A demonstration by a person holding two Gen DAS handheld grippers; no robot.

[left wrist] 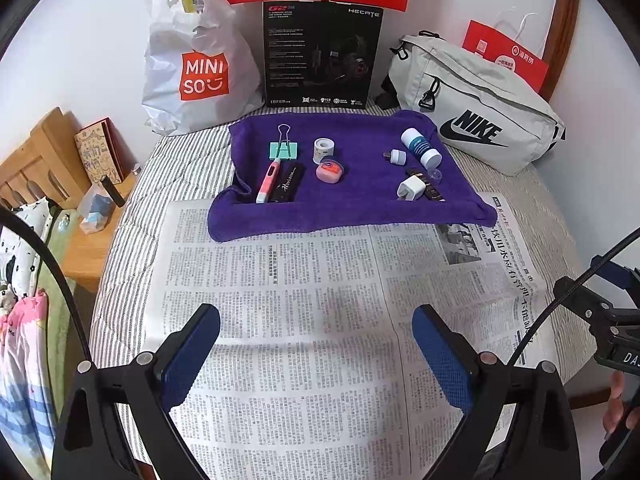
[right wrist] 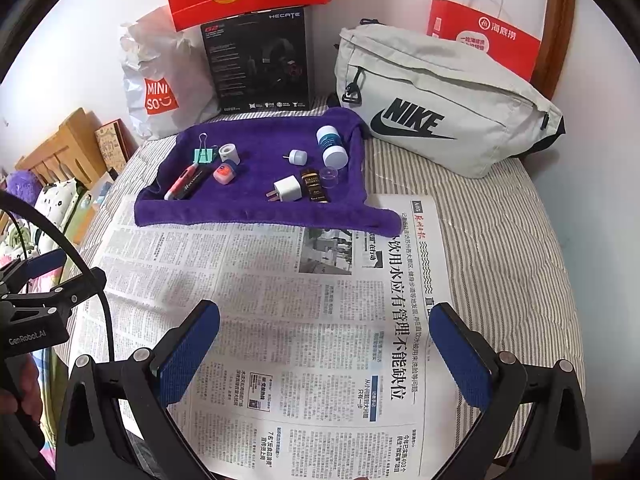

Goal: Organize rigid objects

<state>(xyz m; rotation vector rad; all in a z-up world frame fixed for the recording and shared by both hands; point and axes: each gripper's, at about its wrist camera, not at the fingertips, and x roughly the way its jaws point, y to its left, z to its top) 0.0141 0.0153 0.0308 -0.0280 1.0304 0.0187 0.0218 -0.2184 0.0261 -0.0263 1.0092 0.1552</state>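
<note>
A purple towel (left wrist: 360, 204) (right wrist: 256, 212) lies at the far side of a newspaper (left wrist: 304, 288) (right wrist: 280, 300). On it lie a green binder clip (left wrist: 283, 149), a white tape roll (left wrist: 324, 150), a pink pen (left wrist: 267, 182), a black case (left wrist: 287, 181), a pink round tin (left wrist: 330, 171), a white-and-blue bottle (left wrist: 421, 147), a small white plug (left wrist: 395, 157), a white charger (left wrist: 411, 189) (right wrist: 286, 190) and a dark small bottle (right wrist: 314, 186). My left gripper (left wrist: 316, 356) is open and empty above the newspaper. My right gripper (right wrist: 324, 354) is open and empty above the newspaper too.
Behind the towel stand a white Miniso bag (left wrist: 196, 64), a black Hecate box (left wrist: 322, 54), a grey Nike bag (left wrist: 476, 108) (right wrist: 432, 100) and red paper bags (right wrist: 484, 36). A wooden nightstand (left wrist: 92, 240) with small items is at the left. The bed has a striped sheet (right wrist: 512, 240).
</note>
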